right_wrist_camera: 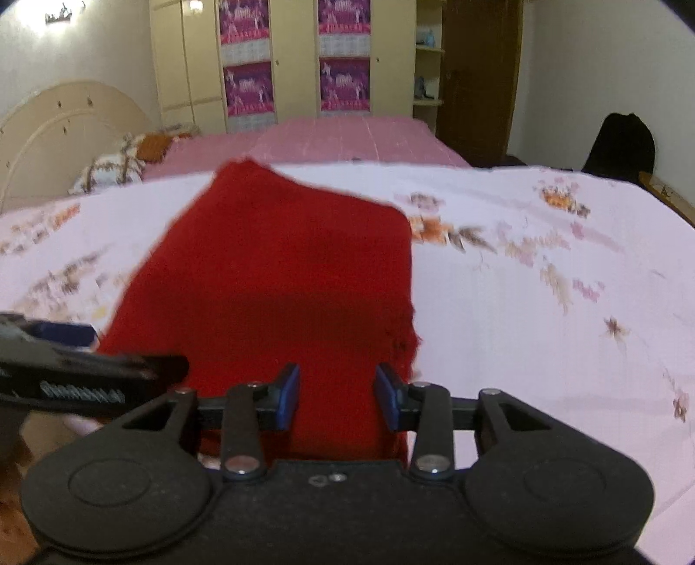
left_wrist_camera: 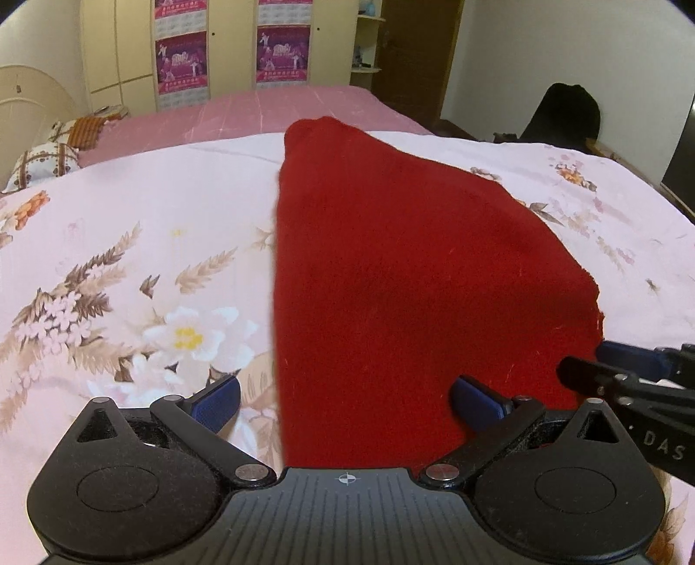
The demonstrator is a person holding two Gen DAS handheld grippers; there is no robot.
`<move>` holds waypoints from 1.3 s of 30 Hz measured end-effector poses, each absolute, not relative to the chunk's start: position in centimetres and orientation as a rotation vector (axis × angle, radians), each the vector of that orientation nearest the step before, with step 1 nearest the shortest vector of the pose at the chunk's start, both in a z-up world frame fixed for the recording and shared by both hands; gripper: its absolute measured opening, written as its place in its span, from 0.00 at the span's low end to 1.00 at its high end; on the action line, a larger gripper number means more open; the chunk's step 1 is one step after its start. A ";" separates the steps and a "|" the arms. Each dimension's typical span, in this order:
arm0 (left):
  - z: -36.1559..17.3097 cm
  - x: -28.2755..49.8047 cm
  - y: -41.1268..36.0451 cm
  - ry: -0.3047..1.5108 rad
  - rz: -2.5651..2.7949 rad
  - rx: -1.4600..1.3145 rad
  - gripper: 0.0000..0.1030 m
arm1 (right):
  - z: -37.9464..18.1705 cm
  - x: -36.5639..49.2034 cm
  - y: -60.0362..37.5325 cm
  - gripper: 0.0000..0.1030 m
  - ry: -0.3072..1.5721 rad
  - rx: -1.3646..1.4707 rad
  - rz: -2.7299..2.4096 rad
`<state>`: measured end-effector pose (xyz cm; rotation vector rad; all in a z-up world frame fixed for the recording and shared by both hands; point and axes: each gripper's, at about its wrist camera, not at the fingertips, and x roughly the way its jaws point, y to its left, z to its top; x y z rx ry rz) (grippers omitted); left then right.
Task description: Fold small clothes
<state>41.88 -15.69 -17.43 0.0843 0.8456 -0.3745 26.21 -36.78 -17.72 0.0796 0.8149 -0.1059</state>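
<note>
The red garment [left_wrist_camera: 404, 269] lies lengthwise away from both open grippers, left [left_wrist_camera: 345, 402] and right [right_wrist_camera: 336, 397], narrowing far

Soft, even indoor light fills both views, moderately bright with a warm cast on the walls. In the right wrist view a lamp [right_wrist_camera: 196, 4] glares at the far top, above the wardrobe [right_wrist_camera: 299, 61]. Shadows stay faint; the red cloth [right_wrist_camera: 278, 278] shows a dim darker band across its near part. The left wrist view is fairly sharp, while the right wrist view is smeared by motion blur, the bedspread [right_wrist_camera: 543, 260] flowers streaked. Fisheye bending curves the far walls, and the corners go black.
</note>
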 end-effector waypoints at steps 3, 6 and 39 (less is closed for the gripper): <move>-17.7 41.5 -15.5 0.839 -0.375 0.079 1.00 | -18.1 25.8 -36.4 0.37 0.804 0.055 -0.109; -17.9 41.3 -15.2 0.854 -0.378 0.051 1.00 | -18.1 25.3 -35.9 0.37 0.797 0.049 -0.122; -16.3 42.8 -15.7 0.927 -0.381 0.079 1.00 | -17.7 26.3 -36.2 0.38 0.858 0.065 -0.125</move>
